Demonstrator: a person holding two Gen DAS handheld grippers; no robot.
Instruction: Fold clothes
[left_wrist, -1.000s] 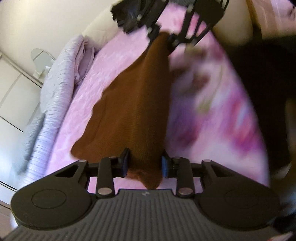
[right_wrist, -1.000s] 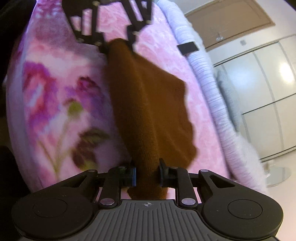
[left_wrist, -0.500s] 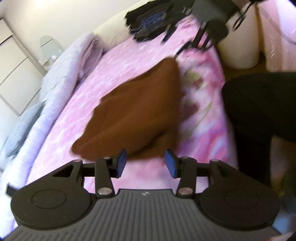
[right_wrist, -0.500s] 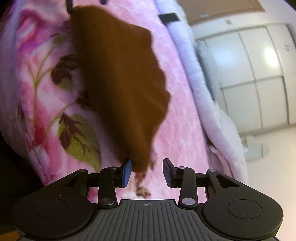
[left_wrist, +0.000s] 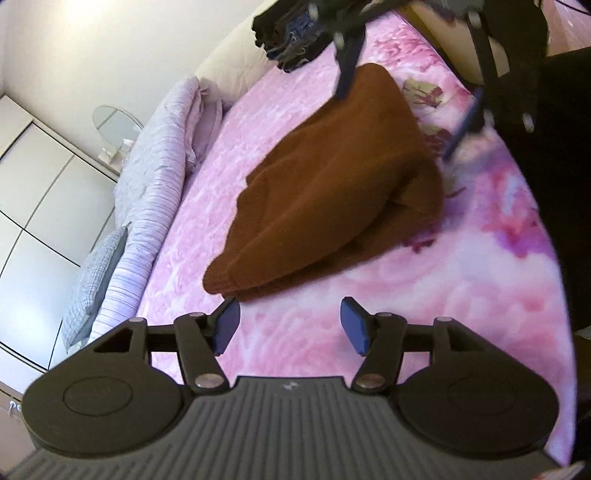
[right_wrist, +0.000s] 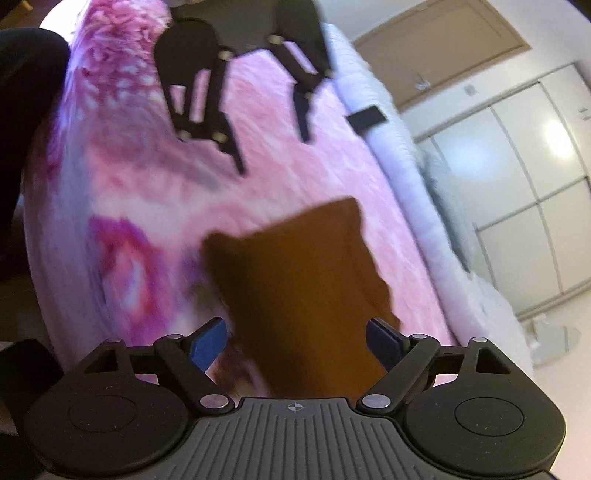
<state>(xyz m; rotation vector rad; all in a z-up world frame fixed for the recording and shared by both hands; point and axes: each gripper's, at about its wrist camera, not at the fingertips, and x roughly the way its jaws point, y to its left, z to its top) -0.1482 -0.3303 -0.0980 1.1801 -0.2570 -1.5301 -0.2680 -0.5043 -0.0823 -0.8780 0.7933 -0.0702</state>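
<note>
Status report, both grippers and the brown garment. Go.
Left gripper opening, nothing between fingers. Right gripper opening, off the cloth. Brown garment lies folded on pink blanket. Nothing in the way.

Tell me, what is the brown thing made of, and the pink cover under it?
The brown garment looks like a thick knit, maybe wool or acrylic: matte, fine ribbed texture, soft rounded folds. The exact fibre cannot be told. The pink floral blanket looks like plush fleece: fuzzy, slightly shiny pile with a printed flower pattern.
</note>
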